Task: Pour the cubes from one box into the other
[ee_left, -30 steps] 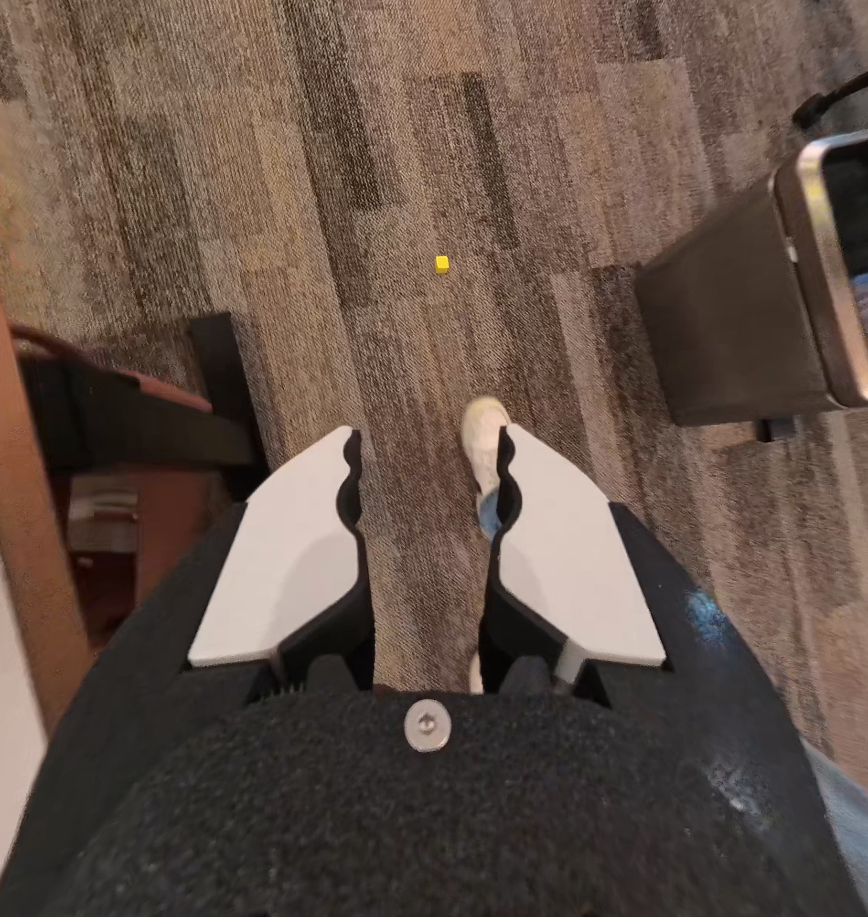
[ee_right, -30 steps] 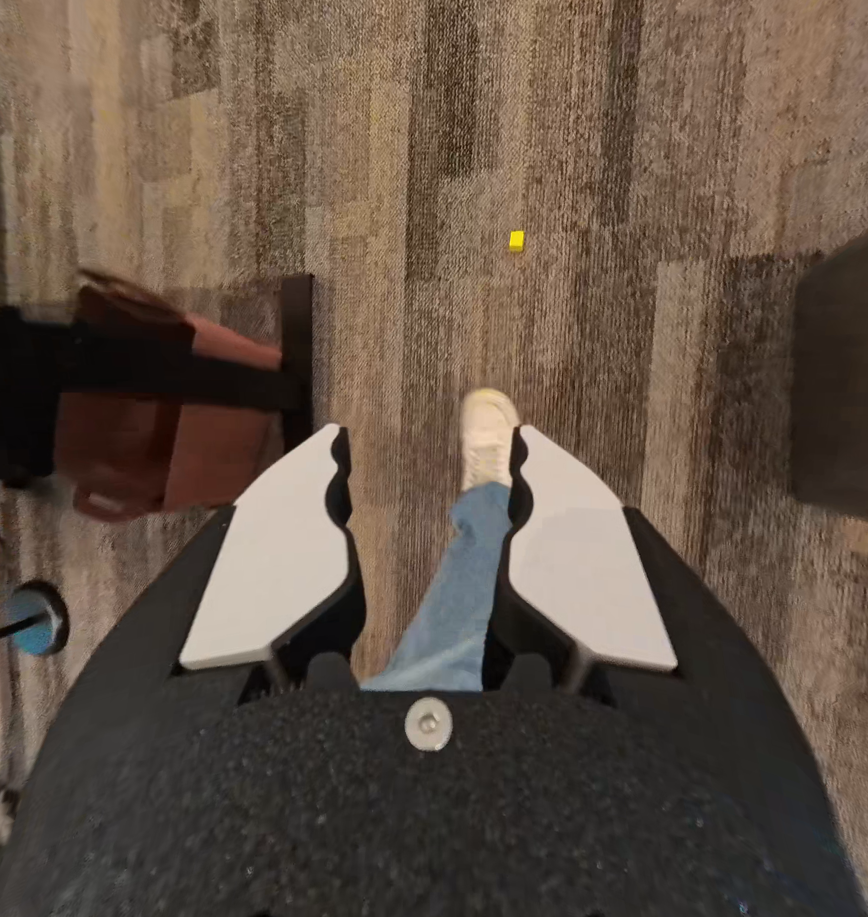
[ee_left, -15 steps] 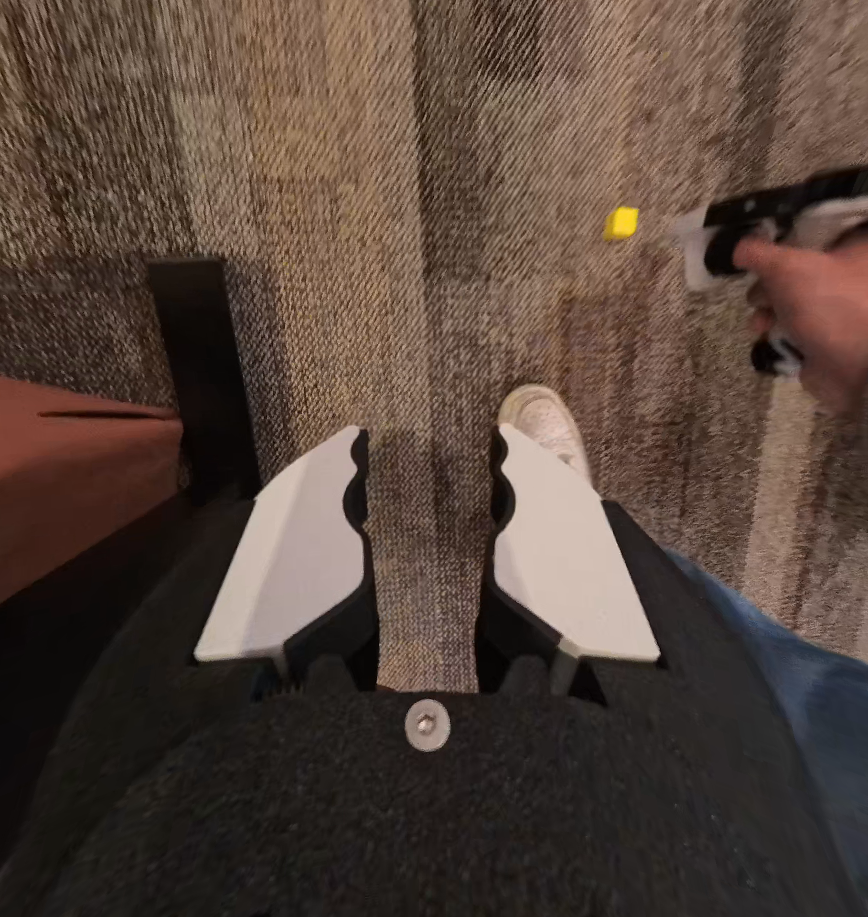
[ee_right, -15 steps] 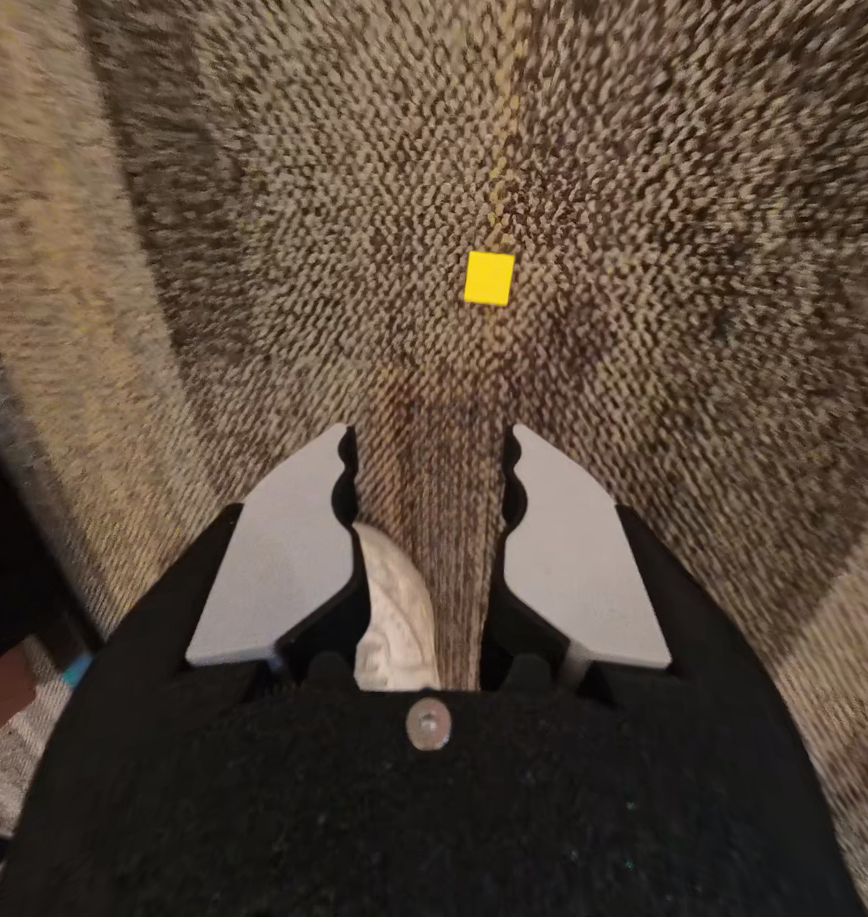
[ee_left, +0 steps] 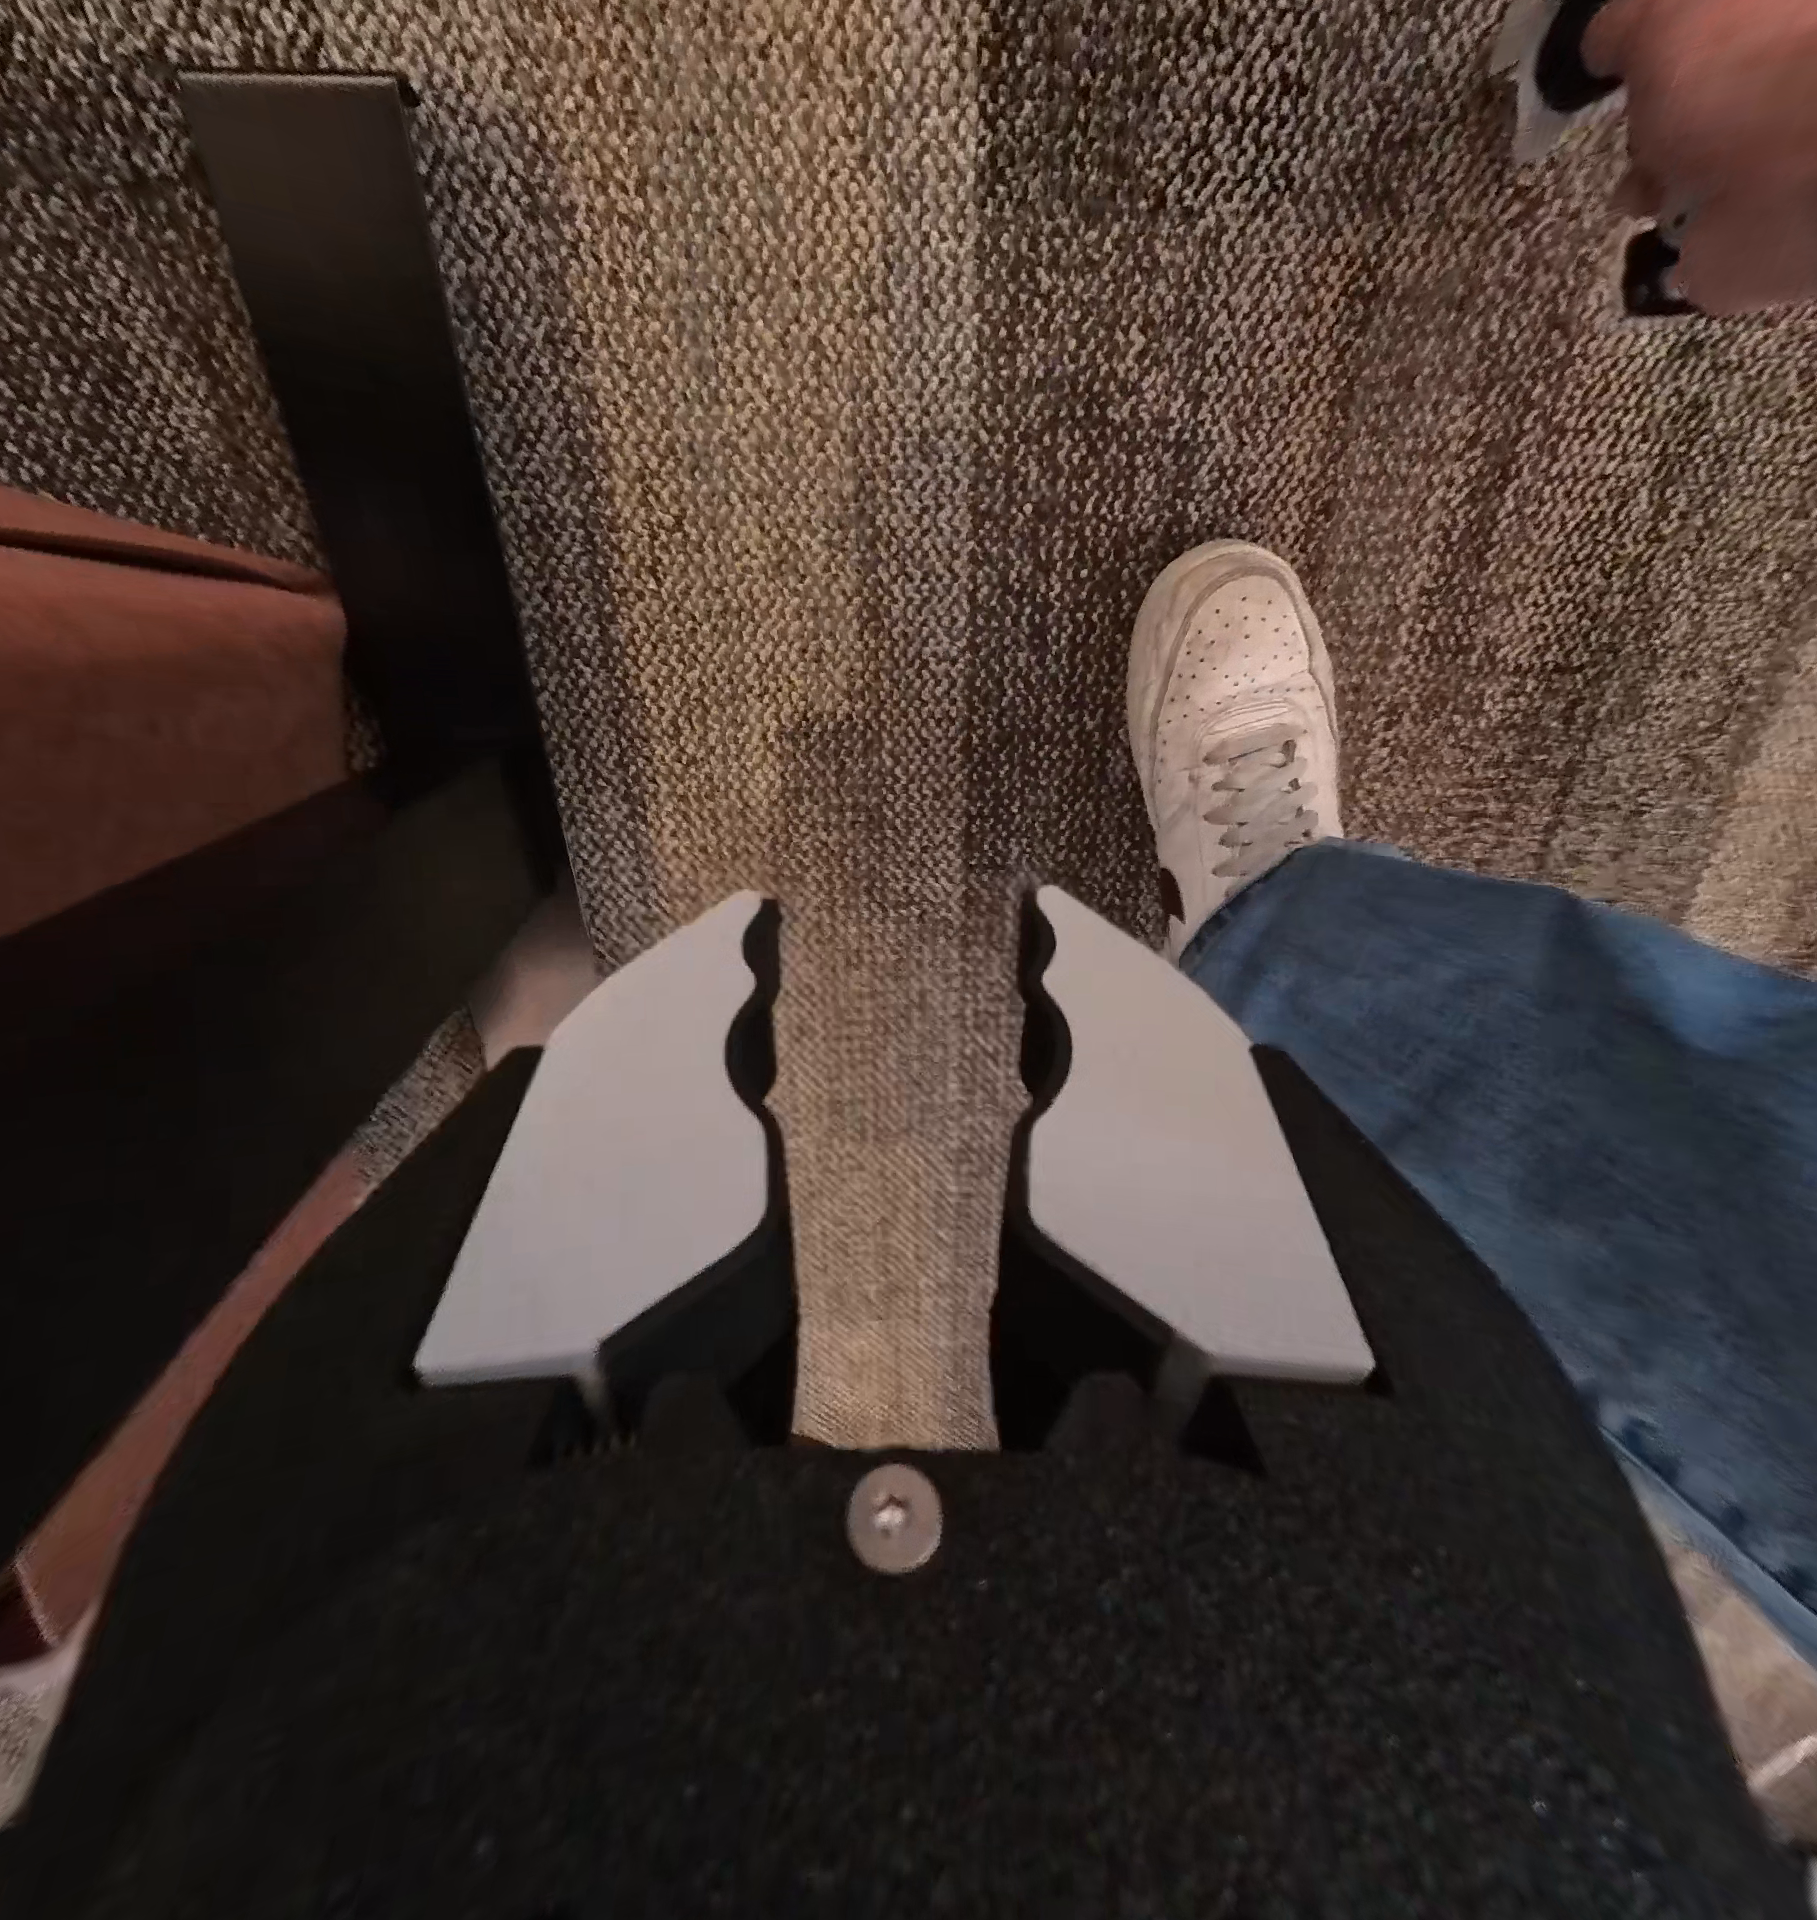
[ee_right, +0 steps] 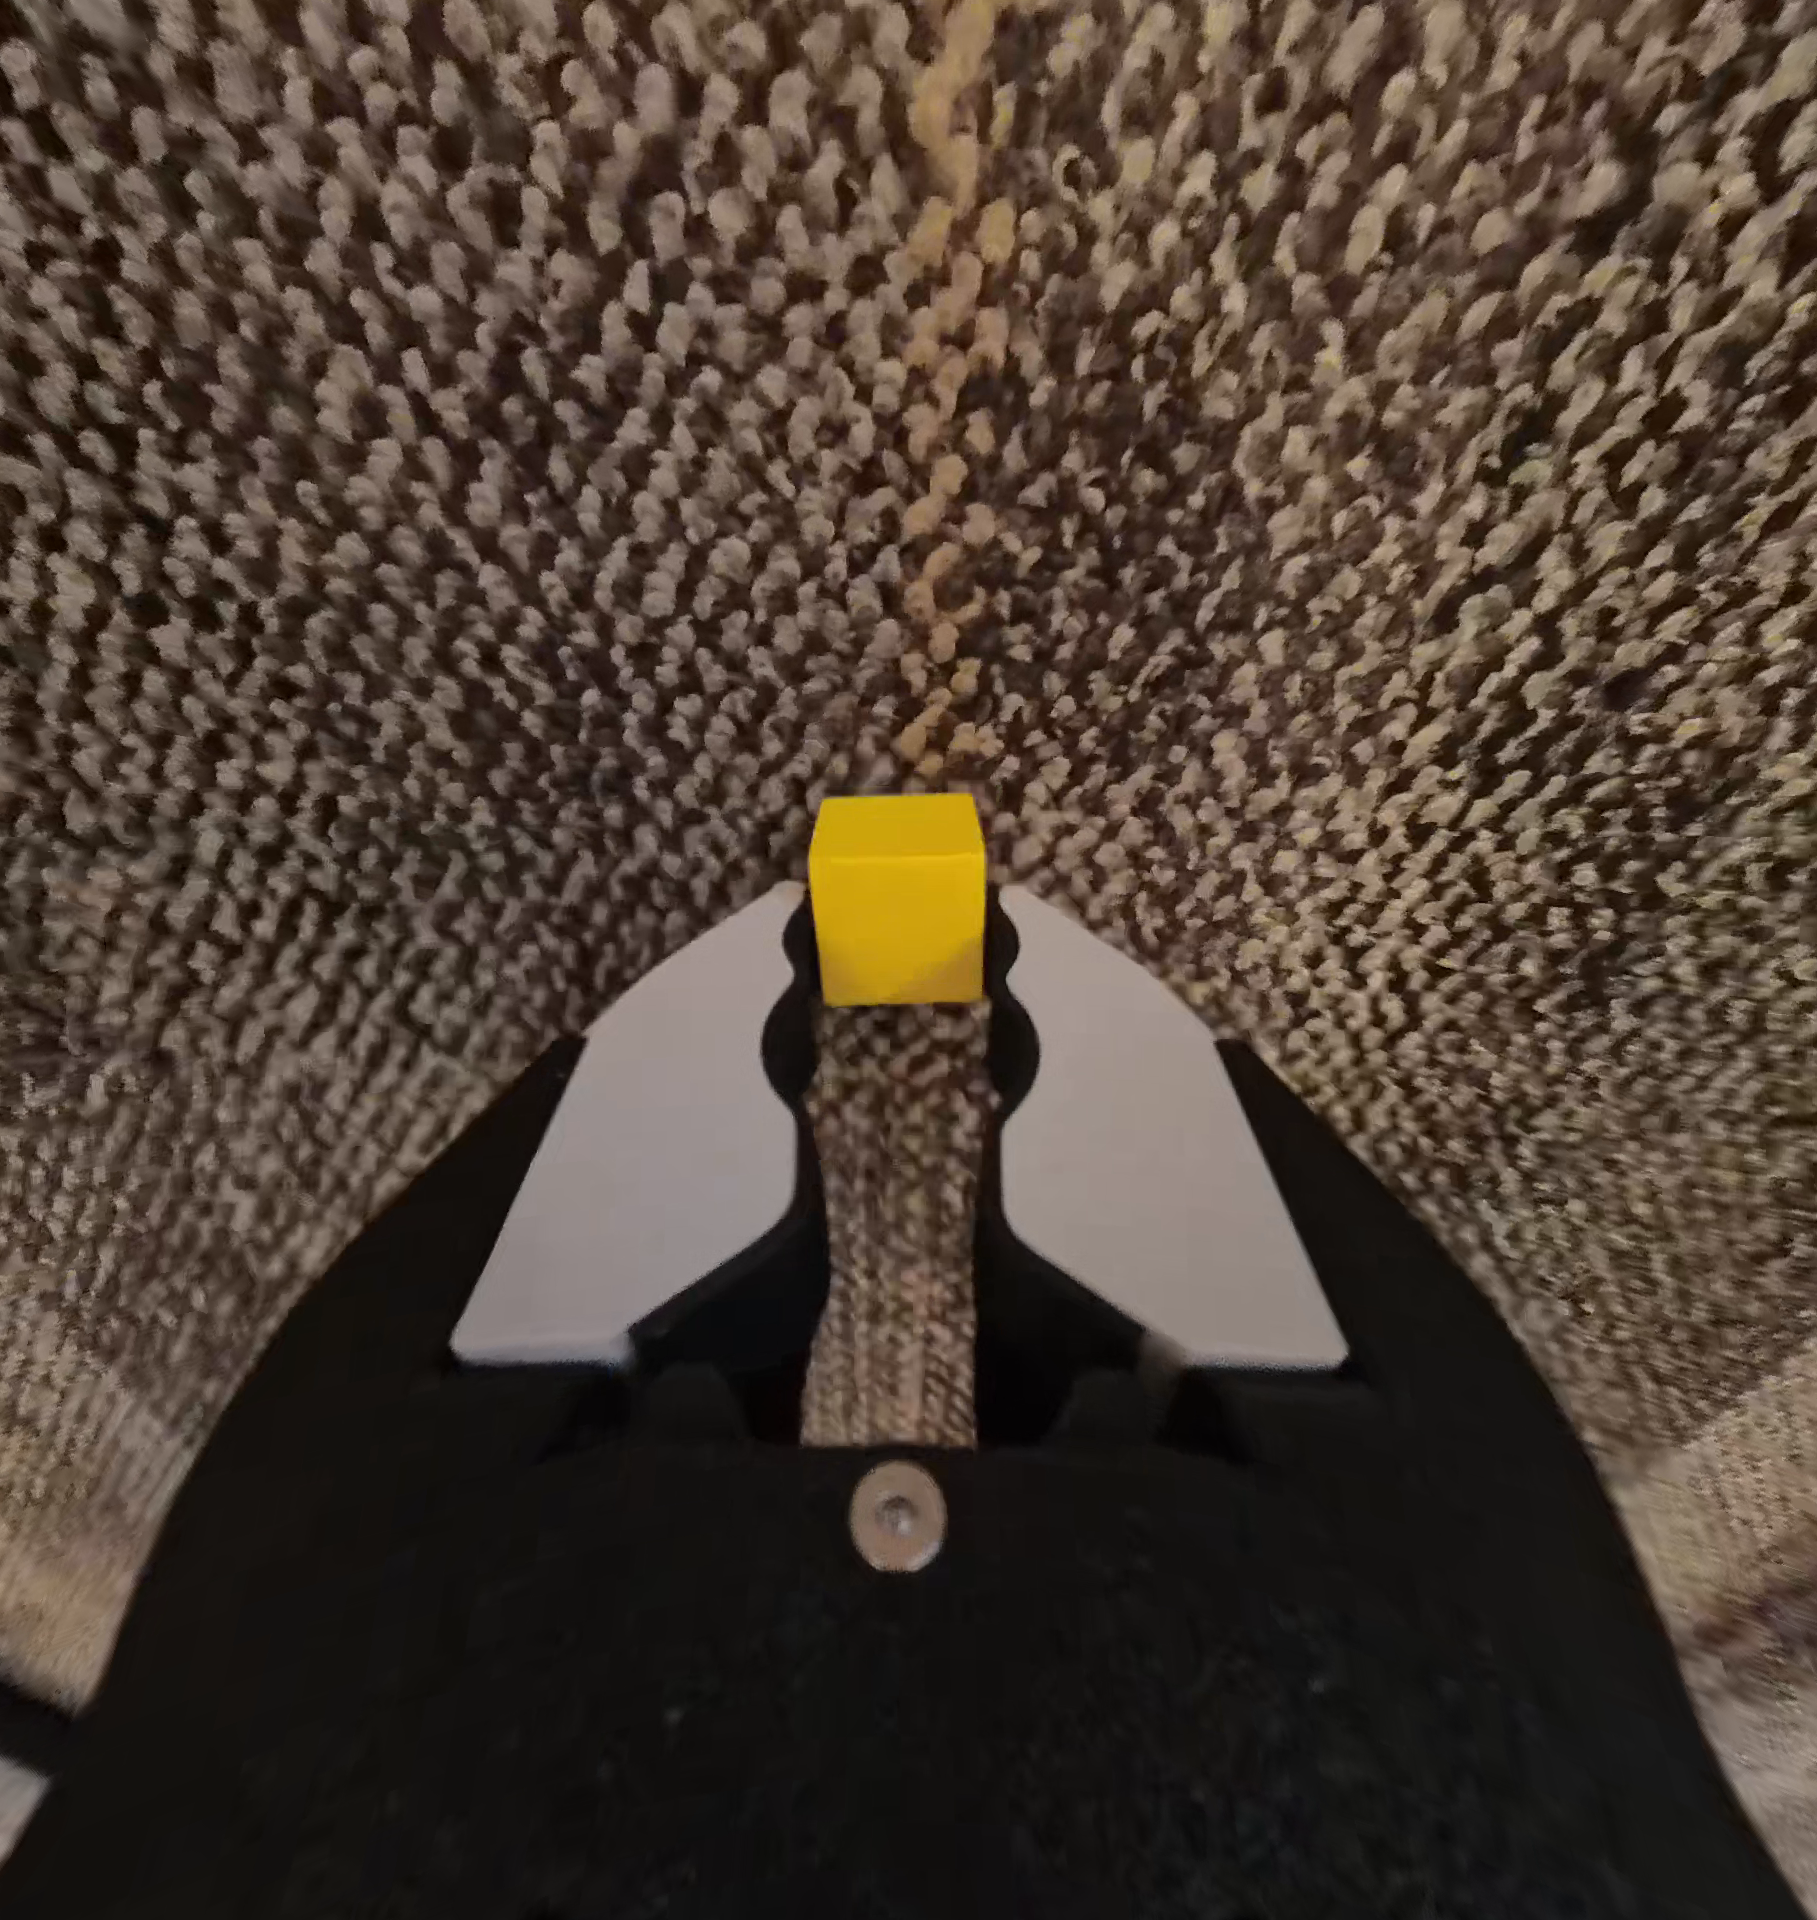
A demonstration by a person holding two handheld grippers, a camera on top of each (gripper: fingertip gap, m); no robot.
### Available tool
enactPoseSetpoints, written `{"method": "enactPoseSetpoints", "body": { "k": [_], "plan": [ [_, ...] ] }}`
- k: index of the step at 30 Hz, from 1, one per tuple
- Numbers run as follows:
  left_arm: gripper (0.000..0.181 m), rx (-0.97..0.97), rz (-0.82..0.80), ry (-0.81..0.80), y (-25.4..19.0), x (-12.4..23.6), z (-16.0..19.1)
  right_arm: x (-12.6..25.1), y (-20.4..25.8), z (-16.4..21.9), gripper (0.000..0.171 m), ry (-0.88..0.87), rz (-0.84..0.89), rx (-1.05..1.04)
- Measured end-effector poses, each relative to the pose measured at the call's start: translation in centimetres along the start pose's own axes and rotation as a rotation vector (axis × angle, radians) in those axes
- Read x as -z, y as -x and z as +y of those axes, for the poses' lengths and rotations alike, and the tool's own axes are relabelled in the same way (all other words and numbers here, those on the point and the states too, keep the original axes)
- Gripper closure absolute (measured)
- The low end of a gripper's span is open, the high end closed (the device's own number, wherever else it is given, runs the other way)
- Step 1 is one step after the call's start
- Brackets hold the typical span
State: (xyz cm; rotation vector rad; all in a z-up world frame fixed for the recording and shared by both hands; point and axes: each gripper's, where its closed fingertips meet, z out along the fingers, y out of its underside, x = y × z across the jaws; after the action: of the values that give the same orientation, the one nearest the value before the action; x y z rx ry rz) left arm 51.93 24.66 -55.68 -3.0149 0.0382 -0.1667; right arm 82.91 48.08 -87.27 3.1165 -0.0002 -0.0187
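One yellow cube (ee_right: 896, 914) lay well ahead on the carpet (ee_right: 468, 520) half a second ago — now it sits between the tips of my right claw (ee_right: 896, 951), which has dropped low and narrowed onto it, though whether it grips I cannot tell. My left claw (ee_left: 899, 925) stays spread, empty. Neither box shows; this stray must go back, I judge.

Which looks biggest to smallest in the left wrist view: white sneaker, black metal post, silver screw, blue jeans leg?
1. Blue denim jeans leg, though it is nearer the camera
2. Black flat metal post
3. White lace-up sneaker
4. Round silver screw
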Motion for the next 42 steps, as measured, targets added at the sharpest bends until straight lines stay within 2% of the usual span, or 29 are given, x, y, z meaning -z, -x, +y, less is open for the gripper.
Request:
{"method": "enactPoseSetpoints", "body": {
  "k": [2, 3, 5, 7, 9, 11, 13, 15, 17, 18, 20, 22, 24, 26, 27, 30, 33, 35, 38, 42],
  "plan": [
    [0.137, 0.040, 0.036, 0.018, -1.4, 1.5, 0.5, 3.2, 0.5, -0.4, 0.142, -0.056, -0.028, 0.078],
    [0.137, 0.048, 0.050, 0.022, -2.3, 2.7, 0.9, 6.0, 0.9, -0.8, 0.142, -0.099, -0.048, 0.123],
    [0.141, 0.033, 0.066, 0.020, -4.2, 5.8, 2.1, 14.3, 3.2, -2.4, 0.142, -0.254, -0.158, 0.216],
    [0.141, 0.029, 0.092, 0.017, -6.3, 9.4, 3.7, 25.7, 6.4, -4.0, 0.142, -0.411, -0.301, 0.324],
    [0.141, 0.040, 0.115, 0.009, -8.2, 13.5, 5.8, 39.1, 10.4, -4.9, 0.142, -0.549, -0.435, 0.460],
    [0.141, 0.053, 0.128, -0.001, -9.8, 17.6, 8.8, 52.6, 15.7, -4.2, 0.142, -0.649, -0.582, 0.624],
    [0.140, 0.074, 0.130, -0.017, -10.8, 21.8, 12.4, 64.6, 21.8, -1.3, 0.142, -0.680, -0.724, 0.807],
    [0.140, 0.109, 0.120, -0.045, -11.1, 25.8, 16.5, 74.9, 28.3, 3.7, 0.142, -0.684, -0.856, 0.986],
    [0.140, 0.148, 0.118, -0.062, -11.3, 29.2, 21.2, 82.5, 34.8, 11.3, 0.142, -0.591, -0.989, 1.179],
    [0.138, 0.164, 0.121, -0.067, -11.4, 30.8, 23.6, 84.9, 37.8, 15.3, 0.142, -0.524, -1.007, 1.255],
    [0.137, 0.186, 0.124, -0.070, -11.2, 33.7, 28.7, 86.8, 43.4, 23.6, 0.142, -0.383, -0.976, 1.382],
    [0.136, 0.203, 0.112, -0.059, -10.5, 36.2, 33.8, 86.3, 48.8, 30.6, 0.142, -0.313, -0.905, 1.464],
    [0.136, 0.251, 0.102, -0.051, -9.6, 38.3, 38.5, 84.2, 53.4, 35.3, 0.142, -0.236, -0.782, 1.535],
    [0.136, 0.325, 0.101, -0.049, -9.1, 40.0, 42.8, 82.2, 57.3, 38.1, 0.142, -0.190, -0.679, 1.608],
    [0.136, 0.355, 0.095, -0.050, -9.2, 40.7, 44.9, 80.6, 58.4, 38.6, 0.142, -0.164, -0.582, 1.674],
    [0.136, 0.409, 0.066, -0.033, -10.2, 41.9, 50.7, 75.7, 57.5, 39.0, 0.142, 0.156, -0.227, 1.873],
    [0.135, 0.474, 0.039, -0.004, -11.6, 42.6, 55.8, 73.4, 57.9, 37.7, 0.142, 0.206, -0.098, 1.895],
    [0.135, 0.564, 0.041, 0.004, -12.6, 43.2, 58.6, 72.8, 57.6, 37.1, 0.142, 0.224, -0.056, 1.855],
    [0.133, 0.673, 0.025, 0.003, -13.1, 44.4, 62.6, 73.4, 57.0, 37.0, 0.131, 0.174, -0.044, 1.807],
    [0.133, 0.793, -0.022, -0.016, -11.8, 46.5, 68.8, 79.1, 56.8, 39.0, 0.133, -0.042, -0.210, 1.651]
  ]
}}
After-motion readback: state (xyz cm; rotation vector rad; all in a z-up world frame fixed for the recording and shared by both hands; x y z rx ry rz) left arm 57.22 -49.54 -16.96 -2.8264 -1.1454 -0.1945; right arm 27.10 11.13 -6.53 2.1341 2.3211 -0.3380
